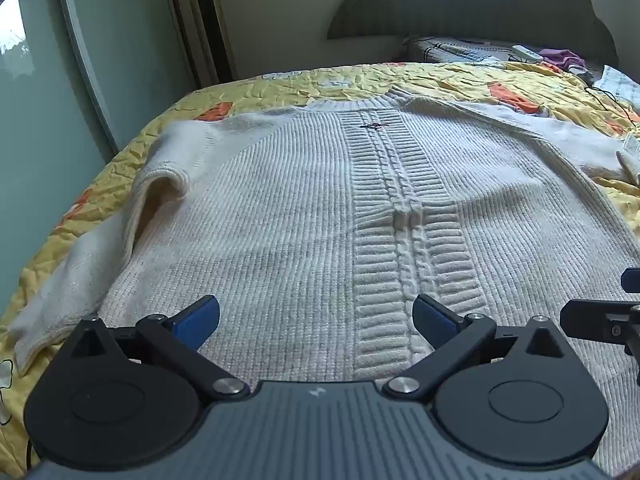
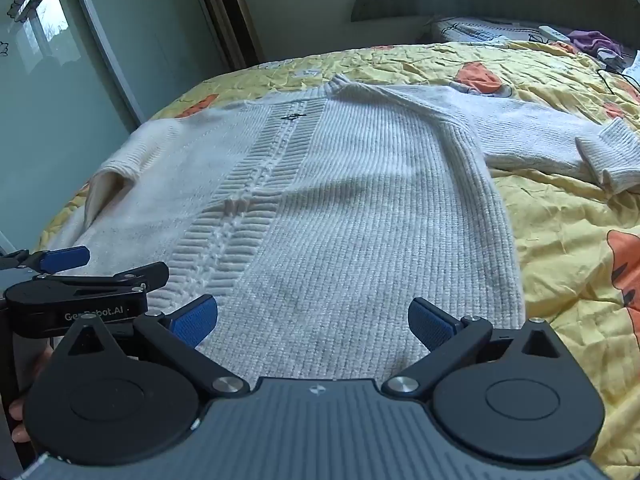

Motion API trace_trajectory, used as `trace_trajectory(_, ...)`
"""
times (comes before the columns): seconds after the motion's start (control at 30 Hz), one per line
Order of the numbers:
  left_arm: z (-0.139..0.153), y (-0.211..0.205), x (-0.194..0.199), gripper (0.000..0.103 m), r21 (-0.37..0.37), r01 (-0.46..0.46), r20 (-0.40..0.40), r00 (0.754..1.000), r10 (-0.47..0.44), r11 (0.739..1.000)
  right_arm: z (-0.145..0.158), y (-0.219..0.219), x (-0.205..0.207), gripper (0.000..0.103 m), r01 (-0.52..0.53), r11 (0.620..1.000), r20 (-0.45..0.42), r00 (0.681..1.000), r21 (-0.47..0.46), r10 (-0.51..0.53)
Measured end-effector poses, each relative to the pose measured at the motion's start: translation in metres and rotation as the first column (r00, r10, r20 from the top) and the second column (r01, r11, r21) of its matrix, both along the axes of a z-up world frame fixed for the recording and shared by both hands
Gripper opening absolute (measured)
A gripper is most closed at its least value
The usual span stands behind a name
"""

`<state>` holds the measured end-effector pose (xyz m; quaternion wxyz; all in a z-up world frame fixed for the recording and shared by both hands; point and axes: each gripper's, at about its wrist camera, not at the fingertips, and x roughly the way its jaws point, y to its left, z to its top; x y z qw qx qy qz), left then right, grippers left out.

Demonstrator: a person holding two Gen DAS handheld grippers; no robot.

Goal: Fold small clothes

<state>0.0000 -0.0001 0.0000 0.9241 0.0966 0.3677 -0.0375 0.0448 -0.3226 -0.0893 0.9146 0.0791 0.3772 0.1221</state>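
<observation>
White knit sweater [image 1: 304, 208] lies spread flat, front up, on a yellow quilt [image 1: 400, 76] w/ orange patches that covers the bed; neck end points toward the grey headboard [image 1: 460, 0], hem end nearest both cams. A cable-and-rib panel [image 1: 400, 216] runs down the sweater's middle, w/ a small dark mark [image 1: 374, 125] near the collar. In the left wrist view the sleeve [image 1: 120, 216] on the left side is bent back on itself, bulging up at the fold and trailing toward the near edge of the quilt. In the right wrist view the other sleeve [image 2: 560, 140] stretches out sideways across the quilt, ribbed cuff [image 2: 612, 156] at its end. Left gripper [image 1: 316, 316] sits low over the hem area, blue pads wide apart, nothing between them but knit below; can't tell if they touch the fabric. Right gripper [image 2: 312, 314] is likewise spread wide over the hem, on the sweater's plain knit to the right of the centre panel, holding nothing. The two grippers are side by side, close; each shows at the edge of the other's view. Far back near the headboard: a pillow [image 1: 452, 50], a purple cloth [image 1: 560, 58], a white remote-like item [image 1: 526, 54]. Mirrored wardrobe doors [image 1: 60, 80] w/ flower decals stand left of the bed.
</observation>
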Motion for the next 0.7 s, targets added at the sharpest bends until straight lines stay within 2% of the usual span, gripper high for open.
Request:
trace_trajectory(0.17, -0.002, -0.002, -0.001, 0.103, -0.023, -0.002, 0.005, 1.000, 0.002, 1.000, 0.001, 0.001, -0.002, 0.103, -0.002, 1.000, 0.011, 1.000, -0.012, 0.002)
trace_trajectory(0.37, -0.003, 0.011, 0.003, 0.103, -0.115, -0.019, -0.034, 0.999, 0.015, 0.993, 0.002, 0.001, -0.002, 0.103, -0.006, 1.000, 0.003, 1.000, 0.006, 0.006)
trace_trajectory(0.47, -0.005, 0.013, 0.005, 0.103, -0.134, -0.023, -0.053, 0.998, 0.016, 0.991, 0.002, 0.001, -0.002, 0.103, -0.007, 1.000, 0.004, 1.000, 0.006, 0.007)
trace_trajectory(0.57, -0.005, 0.014, 0.004, 0.103, -0.122, -0.032, -0.040, 0.999, 0.027, 0.992, 0.000, -0.001, -0.001, 0.103, -0.006, 1.000, 0.004, 1.000, 0.009, 0.006)
trace_trajectory(0.7, -0.004, 0.010, 0.002, 0.103, -0.072, -0.043, -0.021, 0.999, 0.042, 0.996, 0.000, -0.001, 0.000, 0.103, -0.001, 1.000, 0.005, 1.000, 0.005, 0.001)
